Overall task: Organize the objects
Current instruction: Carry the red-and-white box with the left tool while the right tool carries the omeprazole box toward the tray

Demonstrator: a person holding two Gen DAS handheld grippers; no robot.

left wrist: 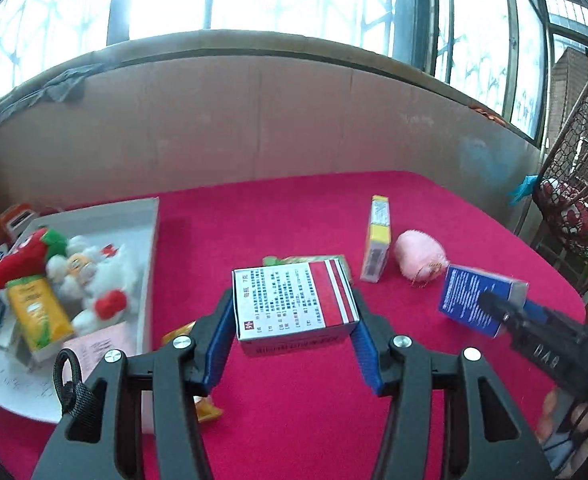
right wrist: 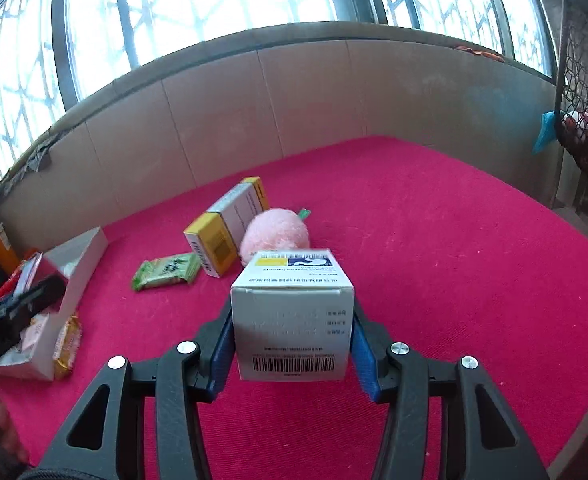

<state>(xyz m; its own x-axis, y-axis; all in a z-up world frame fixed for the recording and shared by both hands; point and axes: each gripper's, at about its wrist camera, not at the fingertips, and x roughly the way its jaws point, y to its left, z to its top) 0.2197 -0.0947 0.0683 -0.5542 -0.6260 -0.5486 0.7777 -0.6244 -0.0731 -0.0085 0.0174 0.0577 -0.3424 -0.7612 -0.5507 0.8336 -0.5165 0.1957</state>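
Note:
My left gripper (left wrist: 292, 320) is shut on a red-and-white medicine box (left wrist: 294, 304), held above the red cloth with its printed side up. My right gripper (right wrist: 292, 320) is shut on a white-and-blue medicine box (right wrist: 292, 320), barcode end toward the camera; the same blue box (left wrist: 478, 298) shows at the right of the left wrist view. On the cloth lie a yellow-and-white box (right wrist: 224, 236), a pink plush ball (right wrist: 276, 234) and a green snack packet (right wrist: 166, 271). A white tray (left wrist: 150, 240) at the left holds plush toys and a yellow carton.
A cardboard wall (left wrist: 254, 120) rings the red table (right wrist: 434, 260) below the windows. A wire basket (left wrist: 578, 184) stands at the right. An orange snack packet (right wrist: 68, 344) lies beside the tray. A person's hand (left wrist: 566, 420) holds the right gripper.

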